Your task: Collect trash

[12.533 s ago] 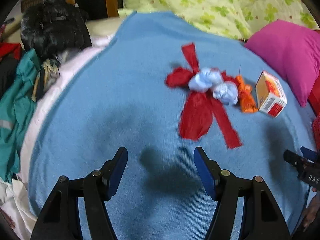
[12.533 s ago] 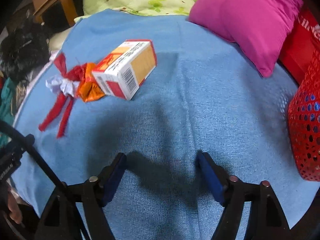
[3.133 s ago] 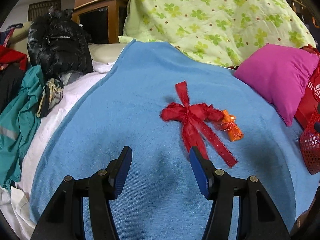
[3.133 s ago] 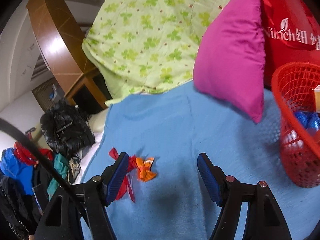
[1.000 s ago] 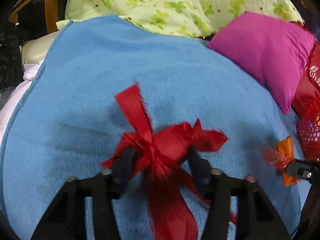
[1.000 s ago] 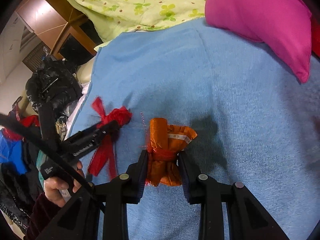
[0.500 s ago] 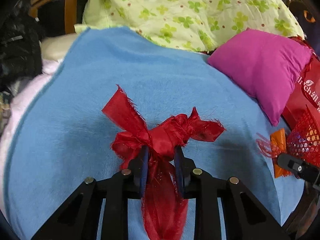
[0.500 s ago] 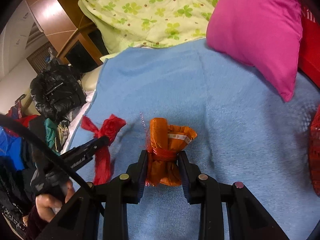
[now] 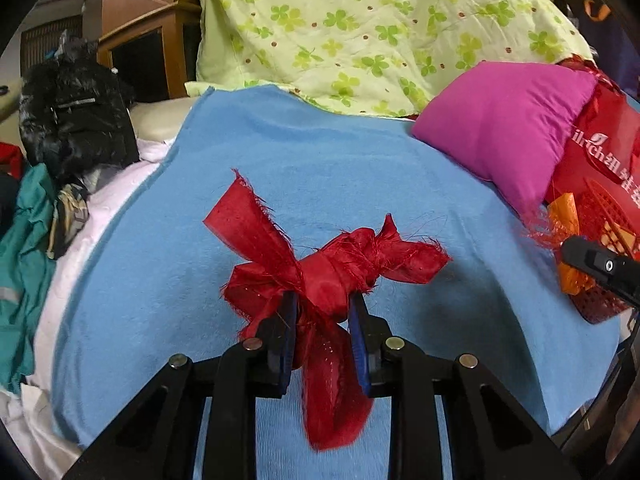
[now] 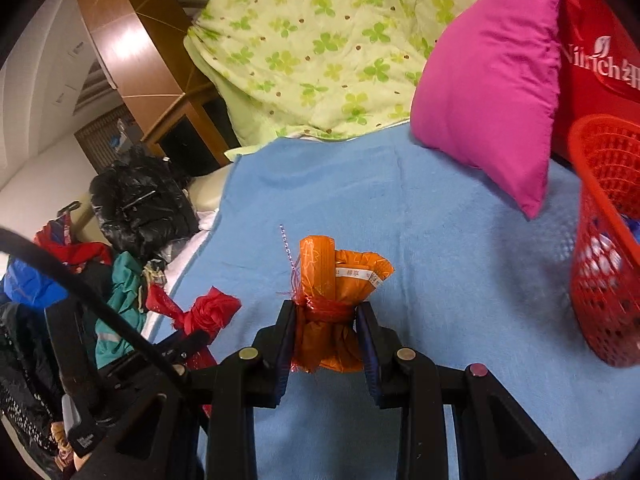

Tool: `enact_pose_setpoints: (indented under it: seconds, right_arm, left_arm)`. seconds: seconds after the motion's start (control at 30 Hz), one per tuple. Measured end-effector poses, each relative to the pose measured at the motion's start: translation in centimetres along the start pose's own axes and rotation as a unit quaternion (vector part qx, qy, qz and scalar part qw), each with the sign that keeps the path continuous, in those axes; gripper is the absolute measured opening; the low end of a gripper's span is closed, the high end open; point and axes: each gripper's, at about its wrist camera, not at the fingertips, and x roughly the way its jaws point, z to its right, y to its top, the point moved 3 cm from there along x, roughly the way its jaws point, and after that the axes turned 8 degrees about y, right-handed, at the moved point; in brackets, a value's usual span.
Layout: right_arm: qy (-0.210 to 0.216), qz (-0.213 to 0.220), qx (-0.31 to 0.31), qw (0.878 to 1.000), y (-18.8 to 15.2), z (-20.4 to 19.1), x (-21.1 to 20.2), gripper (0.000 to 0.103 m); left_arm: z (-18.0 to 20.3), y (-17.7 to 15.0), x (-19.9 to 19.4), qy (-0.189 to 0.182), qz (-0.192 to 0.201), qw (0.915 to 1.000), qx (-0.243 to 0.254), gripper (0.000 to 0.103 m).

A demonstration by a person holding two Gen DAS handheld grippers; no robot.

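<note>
Red satin, frayed at every edge, bunches into a knotted ribbon bow (image 9: 328,280) pinched at its knot by the jaws of the left gripper (image 9: 323,320), lifted clear above the blue blanket (image 9: 360,168) on the bed. It looks very light and limp: 1 tail droops below the jaws, the other loops flop sideways, so the knot seems the only firm place to hold, and loose threads could snag. Its long axis runs roughly left to right across the left wrist view, with a broad tail pointing up and away to the left.

The right gripper (image 10: 326,336) has its jaws pressed onto the tied waist of an orange wrapper bundle (image 10: 336,280), also held above the blanket. The bundle is probably crinkly, light and slippery; the string-bound waist gives the surest hold. It stands nearly upright, open end pointing away from the gripper. The red mesh basket (image 10: 600,240) sits near on the right, already holding some scraps.
</note>
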Motion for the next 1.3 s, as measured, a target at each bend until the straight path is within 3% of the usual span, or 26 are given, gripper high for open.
enact_pose_setpoints:
  seconds: [0.2, 0.43, 0.67, 1.3]
  right_arm:
    - [0.009, 0.016, -0.001, 1.000, -1.9, -0.3, -2.9, 0.033]
    - [0.015, 0.035, -0.007, 0.999, -1.4, 0.1, -3.9, 0.033]
    - [0.000, 0.033, -0.021, 0.999, -1.4, 0.6, -4.1, 0.033]
    - [0.009, 0.051, -0.025, 0.998, -1.2, 0.8, -5.9, 0.033]
  left_arm:
    - [0.9, 0.2, -3.6, 0.010, 0.031, 0.9992, 0.023, 0.027]
    - [2.6, 0.8, -6.4, 0.019, 0.059, 0.9973, 0.040, 0.027]
    - [4.1, 1.3, -6.9, 0.022, 0.064, 0.9965, 0.048, 0.027]
    - [6.1, 1.5, -8.3, 0.029, 0.077, 0.9946, 0.062, 0.027]
